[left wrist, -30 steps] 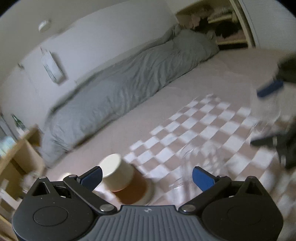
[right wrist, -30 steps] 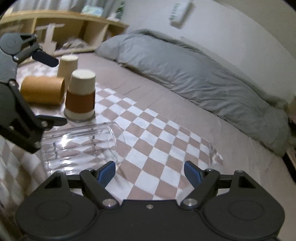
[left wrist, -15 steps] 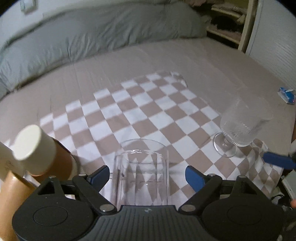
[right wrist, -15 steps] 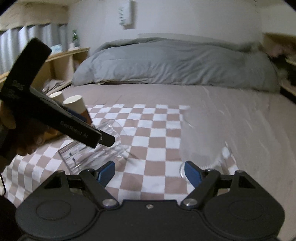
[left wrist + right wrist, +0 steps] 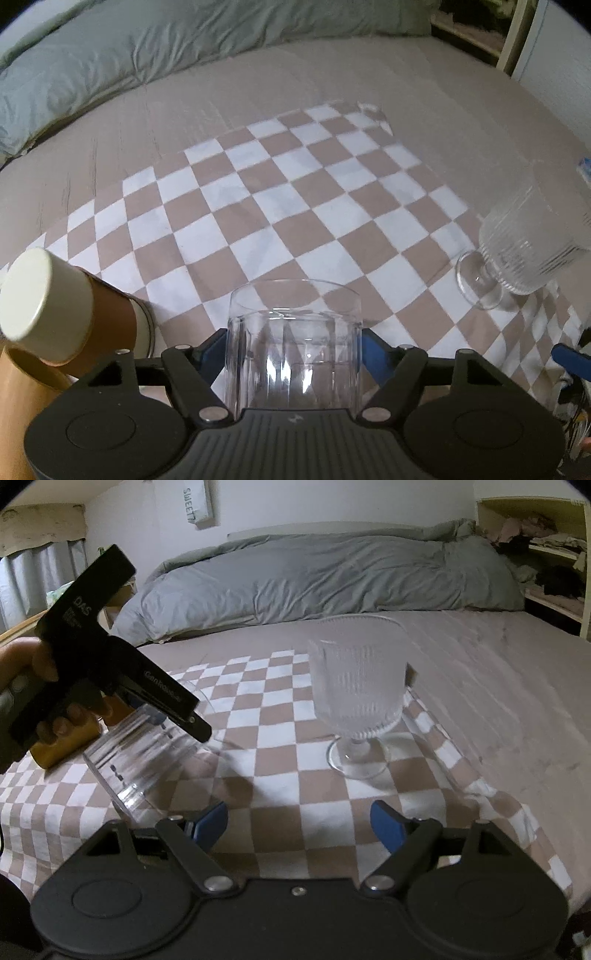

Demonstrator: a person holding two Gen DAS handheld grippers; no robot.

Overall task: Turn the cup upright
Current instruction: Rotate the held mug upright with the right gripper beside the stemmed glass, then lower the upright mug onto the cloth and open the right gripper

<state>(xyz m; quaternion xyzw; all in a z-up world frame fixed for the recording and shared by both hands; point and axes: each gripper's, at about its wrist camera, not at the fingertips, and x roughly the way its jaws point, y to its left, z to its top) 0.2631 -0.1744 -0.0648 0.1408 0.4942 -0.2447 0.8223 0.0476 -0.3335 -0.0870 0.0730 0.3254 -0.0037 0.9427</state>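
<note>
A clear plastic cup [image 5: 293,343] lies on its side on the checkered cloth [image 5: 280,192], its open mouth pointing away from me. My left gripper [image 5: 293,350] is shut on it, one blue pad on each side. In the right wrist view the cup [image 5: 144,753] is tilted, its base near the cloth, with the left gripper [image 5: 173,716] around it. My right gripper [image 5: 299,823] is open and empty, low over the cloth in front of the cup and the goblet.
A ribbed glass goblet [image 5: 524,254] stands upright at the right, also in the right wrist view [image 5: 356,686]. An upside-down paper cup [image 5: 62,306] with a brown sleeve stands at the left, a tan cup [image 5: 18,406] beside it. A grey duvet [image 5: 332,579] lies behind.
My left gripper swung over to the clear cup, moved forward around it and closed on it. The right gripper turned to face the goblet and stays open.
</note>
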